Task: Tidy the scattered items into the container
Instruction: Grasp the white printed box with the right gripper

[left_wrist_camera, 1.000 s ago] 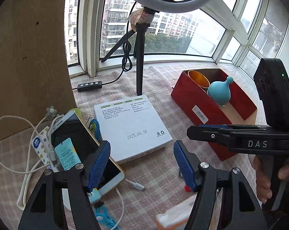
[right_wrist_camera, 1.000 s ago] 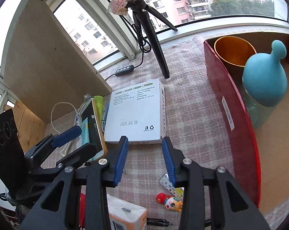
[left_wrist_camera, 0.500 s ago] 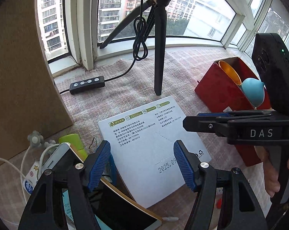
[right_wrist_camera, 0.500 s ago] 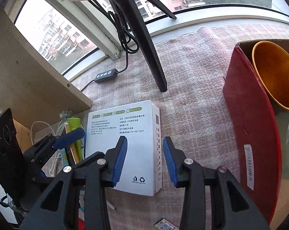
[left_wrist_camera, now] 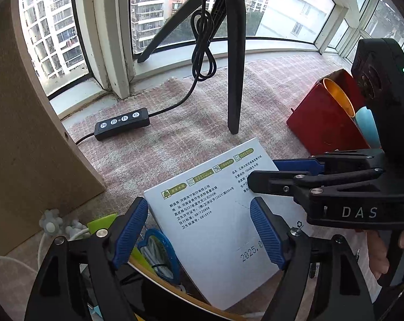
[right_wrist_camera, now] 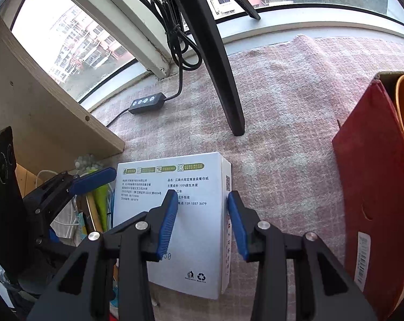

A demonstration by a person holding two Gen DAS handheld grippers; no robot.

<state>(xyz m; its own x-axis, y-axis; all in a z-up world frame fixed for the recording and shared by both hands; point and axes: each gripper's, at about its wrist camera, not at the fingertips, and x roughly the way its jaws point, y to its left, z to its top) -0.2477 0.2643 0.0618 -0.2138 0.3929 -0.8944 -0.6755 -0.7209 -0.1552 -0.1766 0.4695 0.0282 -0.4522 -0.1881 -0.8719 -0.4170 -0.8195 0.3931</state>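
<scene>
Right claw [right_wrist_camera: 203, 220]: jaws parted at moderate width, nothing clamped. It sits over the right half of the white box [right_wrist_camera: 175, 214]; left pad is above the box's top face, right pad just past the box's right edge. Contact not confirmable from either view.

Left claw [left_wrist_camera: 199, 230]: jaws wide apart, empty. Hovers over the near-left part of the white box [left_wrist_camera: 215, 227]; left pad is off the box's left edge, right pad over the printed top face. In the left wrist view the right claw [left_wrist_camera: 287, 176] reaches in from the right across the box's far corner, with a hand [left_wrist_camera: 378, 256] gripping its handle.

White box lies flat on the pink checked cloth [right_wrist_camera: 282, 107] covering the bench, printed side up, well apart from the red container [right_wrist_camera: 376, 187] on the right. Container is open-topped; an orange cup [left_wrist_camera: 338, 96] and a light blue item [left_wrist_camera: 366, 125] stand inside it.

Left of the box is a clutter pile: green object [right_wrist_camera: 100, 200], white cable [left_wrist_camera: 68, 236], blue-rimmed item [left_wrist_camera: 159, 254] and a phone-like slab edge [left_wrist_camera: 175, 294] partly under the left claw.

Beyond the box: one black tripod leg [right_wrist_camera: 223, 80] is planted on the cloth, with a black cable looped on it running down to an inline button controller [left_wrist_camera: 121, 123]. A wooden panel [left_wrist_camera: 27, 133] stands at the left; curved window behind.
</scene>
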